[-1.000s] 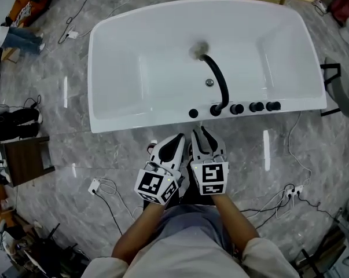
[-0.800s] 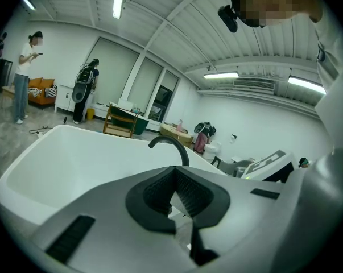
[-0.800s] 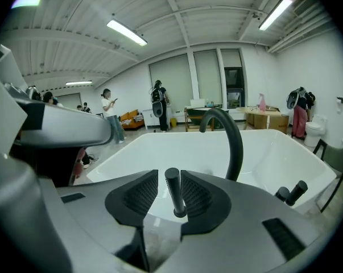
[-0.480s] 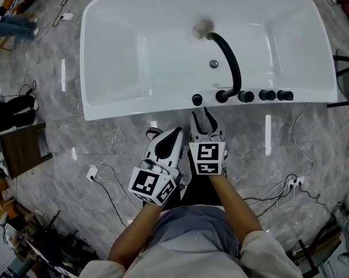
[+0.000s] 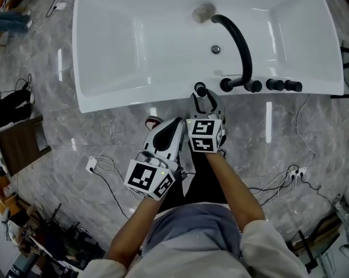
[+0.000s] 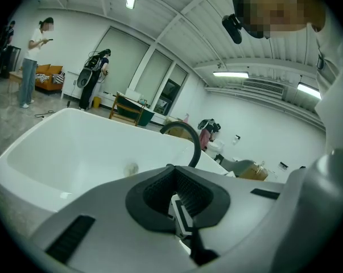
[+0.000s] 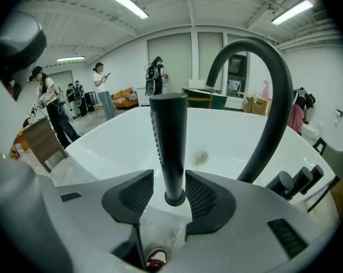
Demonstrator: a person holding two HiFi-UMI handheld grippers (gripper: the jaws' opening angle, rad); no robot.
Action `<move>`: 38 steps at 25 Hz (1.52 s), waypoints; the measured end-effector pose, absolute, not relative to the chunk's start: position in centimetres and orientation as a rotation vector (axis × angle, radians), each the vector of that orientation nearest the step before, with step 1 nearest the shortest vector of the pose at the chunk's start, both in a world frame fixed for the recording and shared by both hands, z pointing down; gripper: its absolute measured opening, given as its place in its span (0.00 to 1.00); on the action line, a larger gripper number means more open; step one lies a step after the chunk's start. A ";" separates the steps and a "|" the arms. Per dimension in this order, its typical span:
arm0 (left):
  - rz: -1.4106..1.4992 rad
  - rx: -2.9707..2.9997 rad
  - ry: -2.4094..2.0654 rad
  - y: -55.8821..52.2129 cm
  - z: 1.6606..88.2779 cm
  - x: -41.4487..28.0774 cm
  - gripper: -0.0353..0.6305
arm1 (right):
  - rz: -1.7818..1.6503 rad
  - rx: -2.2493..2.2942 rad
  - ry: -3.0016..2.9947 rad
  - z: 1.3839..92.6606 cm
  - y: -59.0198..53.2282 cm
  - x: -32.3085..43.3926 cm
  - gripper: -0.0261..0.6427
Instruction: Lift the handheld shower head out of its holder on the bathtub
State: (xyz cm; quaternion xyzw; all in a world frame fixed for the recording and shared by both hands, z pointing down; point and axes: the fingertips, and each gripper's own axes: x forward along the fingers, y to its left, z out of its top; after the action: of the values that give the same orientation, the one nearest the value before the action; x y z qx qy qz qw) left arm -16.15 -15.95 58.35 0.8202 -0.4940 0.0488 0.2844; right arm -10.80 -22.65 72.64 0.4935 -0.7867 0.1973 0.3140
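Observation:
The black handheld shower head [image 5: 199, 88] stands upright in its holder on the near rim of the white bathtub [image 5: 133, 100]. In the right gripper view the shower head [image 7: 168, 141] rises between the two pads. My right gripper [image 5: 204, 98] [image 7: 171, 193] straddles it at the base, its jaws opening, with a thin gap on each side. My left gripper [image 5: 177, 123] [image 6: 180, 202] hangs lower and to the left over the floor, short of the rim, its pads together with nothing in them.
A black arched faucet [image 5: 239, 42] curves over the tub, with several black knobs [image 5: 275, 85] along the rim to its right. A drain [image 5: 216, 49] sits in the tub floor. Cables [image 5: 105, 167] lie on the marble floor. People [image 7: 52, 110] stand beyond the tub.
Both grippers have come closer to the tub rim. The right one has reached the shower head and its jaws have spread around it. The left trails behind.

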 end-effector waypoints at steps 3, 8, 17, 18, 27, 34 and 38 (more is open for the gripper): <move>0.131 2.180 -1.328 -15.8 58.6 -16.4 0.06 | 0.537 1.293 -2.055 73.9 -22.9 -10.8 0.29; 0.144 2.183 -1.321 -15.6 58.7 -16.4 0.06 | 0.536 1.280 -2.022 75.6 -23.3 -10.5 0.29; 0.162 2.172 -1.319 -15.9 59.4 -16.7 0.06 | 0.525 1.241 -2.002 77.6 -23.6 -10.8 0.29; 0.163 2.167 -1.322 -15.9 59.5 -16.8 0.06 | 0.523 1.237 -2.004 77.7 -23.7 -10.8 0.29; 0.191 2.173 -1.295 -15.4 60.2 -16.7 0.06 | 0.477 1.212 -2.025 77.8 -23.7 -10.7 0.24; 0.214 2.183 -1.237 -13.8 61.2 -15.8 0.06 | 0.437 1.181 -2.038 77.4 -22.8 -10.6 0.24; 0.204 2.168 -1.253 -13.5 60.8 -16.3 0.06 | 0.422 1.183 -2.051 76.3 -22.4 -10.4 0.24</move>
State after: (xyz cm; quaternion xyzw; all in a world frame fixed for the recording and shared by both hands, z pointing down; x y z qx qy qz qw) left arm -16.31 -13.50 60.81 0.8207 -0.4741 0.0773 0.3094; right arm -10.38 -22.38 76.26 0.4587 -0.7957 0.1636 0.3601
